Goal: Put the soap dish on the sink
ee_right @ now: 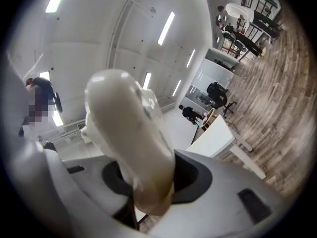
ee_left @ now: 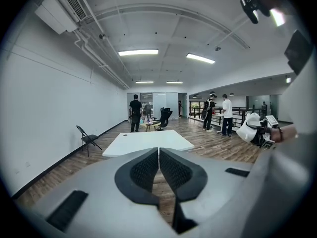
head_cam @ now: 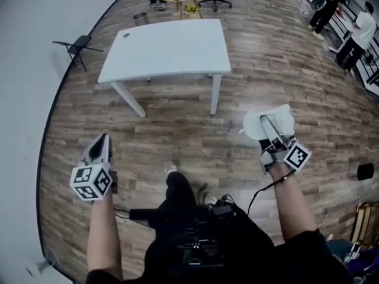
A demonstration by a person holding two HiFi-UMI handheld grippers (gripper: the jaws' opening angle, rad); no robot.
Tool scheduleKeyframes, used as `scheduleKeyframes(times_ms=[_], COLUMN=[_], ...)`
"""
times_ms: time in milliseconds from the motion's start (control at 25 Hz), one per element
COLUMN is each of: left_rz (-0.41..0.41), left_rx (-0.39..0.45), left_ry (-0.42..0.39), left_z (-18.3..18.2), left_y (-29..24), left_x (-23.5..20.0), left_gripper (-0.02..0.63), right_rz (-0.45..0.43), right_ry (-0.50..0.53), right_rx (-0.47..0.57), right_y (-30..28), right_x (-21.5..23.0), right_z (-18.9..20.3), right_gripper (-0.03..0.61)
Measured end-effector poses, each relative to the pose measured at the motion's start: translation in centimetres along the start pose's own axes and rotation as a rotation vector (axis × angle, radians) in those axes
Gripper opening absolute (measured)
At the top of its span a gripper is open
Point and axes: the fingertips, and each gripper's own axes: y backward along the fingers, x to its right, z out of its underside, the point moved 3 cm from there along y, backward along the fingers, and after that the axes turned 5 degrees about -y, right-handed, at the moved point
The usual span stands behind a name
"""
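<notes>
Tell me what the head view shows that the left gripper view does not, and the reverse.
Only the head view: the person's legs and the left gripper with its marker cube. Only the left gripper view: ceiling lights, and its own jaws closed together on nothing. Both: the white table, the folding chair, and the soap dish clamped in the right gripper.

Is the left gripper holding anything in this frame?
No, the left gripper has its jaws shut against each other with nothing between them.
</notes>
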Motion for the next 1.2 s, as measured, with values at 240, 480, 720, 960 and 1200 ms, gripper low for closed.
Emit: scheduleKeyframes(times_ms=[240, 480, 720, 960, 1200], left_rz=[0.009, 0.039, 0.076, 0.086, 0.103], left_rx=[0.000, -0.017, -0.029, -0.018, 0.008], left_ry=[-0.006, 0.008, 0.009, 0.000, -0.010], left_z=[0.7, 1.1, -0.6, -2.7, -4.9], left_y=[-3.0, -7.8, -16.7, -22.4, -27.3], left_x=[-1.4, -2.8, -11.8, -18.9, -25.7], left_gripper=[0.014, 0.014, 0.014, 0.014, 0.014], right_rz=[0.031, 0.058, 0.099, 0.109, 0.116], right_ry=[-0.003, -0.009, -0.008, 0.008, 0.044], right_rx=[0.008, -0.009, -0.025, -0.026, -0.010], right_y=[-1.4, -3.9, -16.1, -24.9, -32.7], right_x=[1.7, 3.7, 5.3, 5.3, 5.0], right_z=[0.4, 0.7, 1.9, 2.4, 2.2], right_gripper=[0.141, 0.141, 0.141, 0.141, 0.141])
